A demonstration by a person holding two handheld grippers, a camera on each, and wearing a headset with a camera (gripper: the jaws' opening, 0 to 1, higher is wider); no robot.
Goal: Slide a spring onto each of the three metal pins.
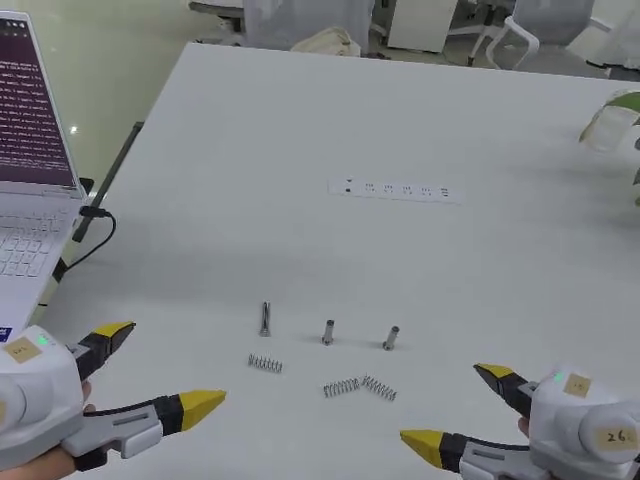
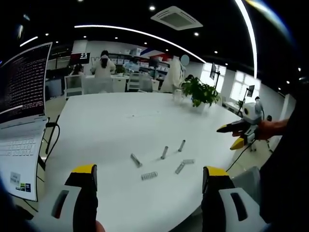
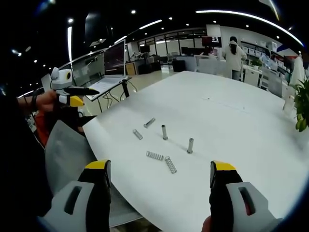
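- So, left gripper (image 1: 160, 366) hovers over the near-left corner of the table. Its yellow-tipped jaws are spread wide, with nothing between them and nothing touched.
- Same deal with the right gripper (image 1: 457, 408) at the near-right: jaws wide apart, holding nothing.
- The white table (image 1: 400, 120) has a power strip (image 1: 395, 190) set into the middle. An open laptop (image 1: 30, 140) sits at the left edge with a black cable (image 1: 95, 235) at its side, and there's a potted plant (image 2: 200, 92) at the far right.
- The room is an open-plan office with strip lights overhead, and a person in white (image 3: 235, 53) stands way at the back.
- The metal pins are in a row between the grippers. The left pin (image 1: 265, 318) lies on its side, while the middle pin (image 1: 328, 333) and right pin (image 1: 391, 338) stand upright.
- The springs lie flat, nearer than the pins. The lone spring (image 1: 265, 364) is near the left pin. The second spring (image 1: 341, 387) and third spring (image 1: 379, 388) meet end to end in a shallow V. None is on a pin.
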